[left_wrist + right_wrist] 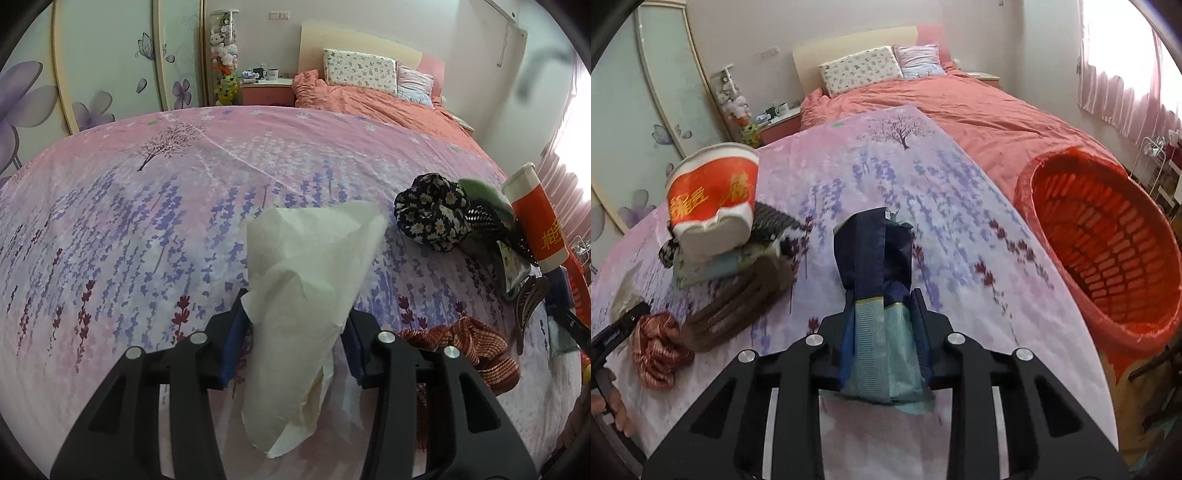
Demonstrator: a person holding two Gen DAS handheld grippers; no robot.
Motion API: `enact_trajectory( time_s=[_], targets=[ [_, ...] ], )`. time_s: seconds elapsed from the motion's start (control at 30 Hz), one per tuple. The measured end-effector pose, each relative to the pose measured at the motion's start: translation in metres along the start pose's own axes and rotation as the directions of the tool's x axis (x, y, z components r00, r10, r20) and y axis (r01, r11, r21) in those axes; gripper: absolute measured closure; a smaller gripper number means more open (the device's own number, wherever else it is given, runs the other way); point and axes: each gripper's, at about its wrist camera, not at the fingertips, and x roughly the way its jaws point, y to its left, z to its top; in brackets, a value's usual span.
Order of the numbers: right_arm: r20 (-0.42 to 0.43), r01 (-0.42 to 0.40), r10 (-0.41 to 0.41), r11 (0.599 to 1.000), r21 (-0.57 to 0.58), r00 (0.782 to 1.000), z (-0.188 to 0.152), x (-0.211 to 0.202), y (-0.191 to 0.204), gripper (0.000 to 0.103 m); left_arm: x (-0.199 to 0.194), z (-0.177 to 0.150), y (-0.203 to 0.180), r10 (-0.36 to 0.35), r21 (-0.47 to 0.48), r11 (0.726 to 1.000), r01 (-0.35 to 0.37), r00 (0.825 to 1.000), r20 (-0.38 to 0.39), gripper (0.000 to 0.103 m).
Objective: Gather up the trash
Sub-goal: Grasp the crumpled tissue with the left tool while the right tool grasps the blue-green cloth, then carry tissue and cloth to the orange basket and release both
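Note:
My left gripper (295, 332) is shut on a crumpled white tissue (306, 273), which stands up between its blue pads above the flowered bedspread (147, 206). In the right wrist view my right gripper (882, 325) is shut on a dark blue and teal wrapper (875, 280), which sticks up past the fingertips. A crushed red and white paper cup (713, 199) lies on a small pile at the left. It also shows at the right edge of the left wrist view as the cup (535, 218). A red basket (1052, 177) lined with a red bag stands at the bed's right side.
Near the cup lie a black floral scrunchie (432, 214), a red scrunchie (657, 350), a brown hair clip (738, 299) and a folded cloth (713, 266). An orange duvet (960, 107) and pillows (860, 70) lie further up the bed. A person's fingers (609, 402) show at the left edge.

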Motion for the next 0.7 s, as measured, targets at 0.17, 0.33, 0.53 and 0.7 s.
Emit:
enact_trajectory(
  time_s=[0.17, 0.33, 0.53, 0.7],
  targets=[
    [-0.012, -0.019, 0.019, 1.000, 0.016, 1.000, -0.002, 0.001, -0.005, 0.072, 0.000, 0.001, 0.009, -0.020, -0.023, 1.000, 0.020, 1.000, 0.005, 0.057],
    [-0.013, -0.018, 0.018, 1.000, 0.013, 1.000, -0.003, -0.001, -0.005, 0.071, -0.001, -0.001, 0.025, -0.047, -0.051, 0.998, 0.048, 0.999, 0.012, 0.057],
    [-0.015, -0.019, 0.019, 1.000, 0.009, 1.000, -0.003, -0.002, -0.004, 0.070, -0.003, -0.004, 0.026, -0.060, -0.064, 0.996, 0.061, 0.998, 0.017, 0.058],
    [-0.008, -0.082, 0.082, 0.997, -0.003, 0.997, -0.002, -0.006, -0.008, 0.079, -0.009, -0.003, 0.028, -0.060, -0.059, 0.996, 0.060, 0.998, 0.006, 0.070]
  ],
)
